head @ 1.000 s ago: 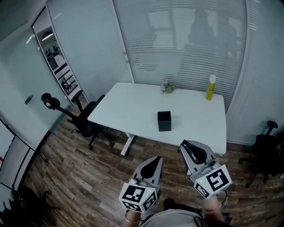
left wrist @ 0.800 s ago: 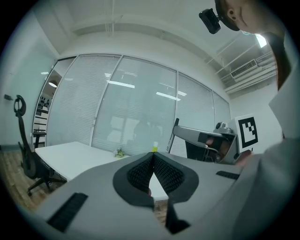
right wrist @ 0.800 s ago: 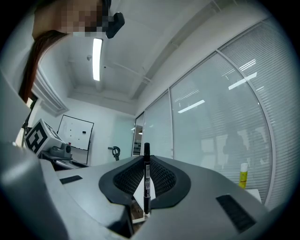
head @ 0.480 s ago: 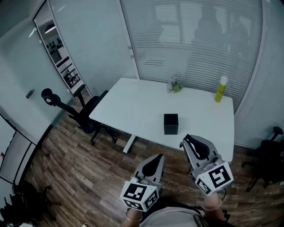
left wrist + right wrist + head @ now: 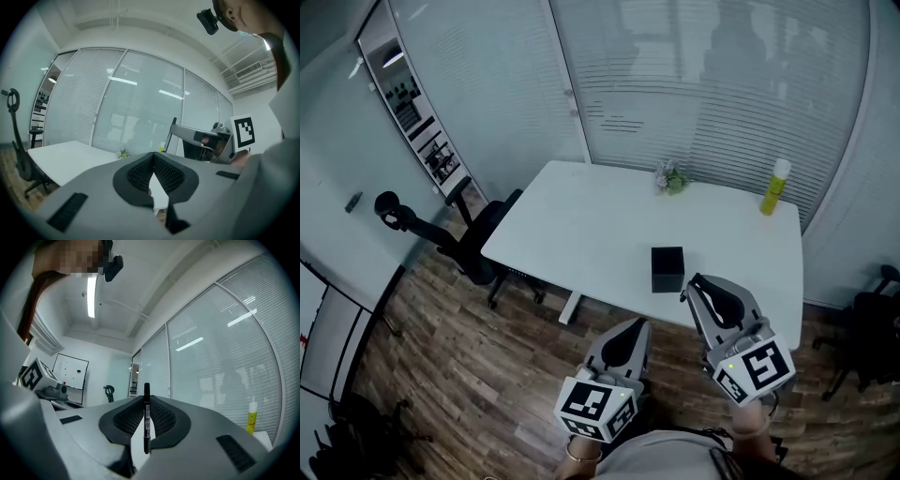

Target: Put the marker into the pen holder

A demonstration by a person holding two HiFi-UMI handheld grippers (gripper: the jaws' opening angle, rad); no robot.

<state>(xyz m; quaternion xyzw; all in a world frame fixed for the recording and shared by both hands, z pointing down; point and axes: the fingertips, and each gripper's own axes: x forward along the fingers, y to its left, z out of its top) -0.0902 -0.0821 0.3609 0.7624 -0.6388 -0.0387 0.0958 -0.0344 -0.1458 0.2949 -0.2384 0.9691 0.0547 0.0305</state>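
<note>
**Marker (image 5: 146, 418) clamped in right hand-held gripper (image 5: 701, 292), just short of the pen holder (image 5: 667, 269).**

Held crosswise between the closed pads, long axis upright in the right gripper view, both ends protruding past the pads. Not distinguishable in the head view. Black box-shaped pen holder standing on the white tabletop (image 5: 581, 225) near the front edge, just ahead of the right jaw tips and slightly to their left. Left hand-held gripper (image 5: 633, 330) closed at the tips with nothing between the pads, held off the tabletop edge, farther from the pen holder than the right. Judged requirement for the coming move: short forward carry by the right side, then marker axis brought vertical over the opening before release.
</note>
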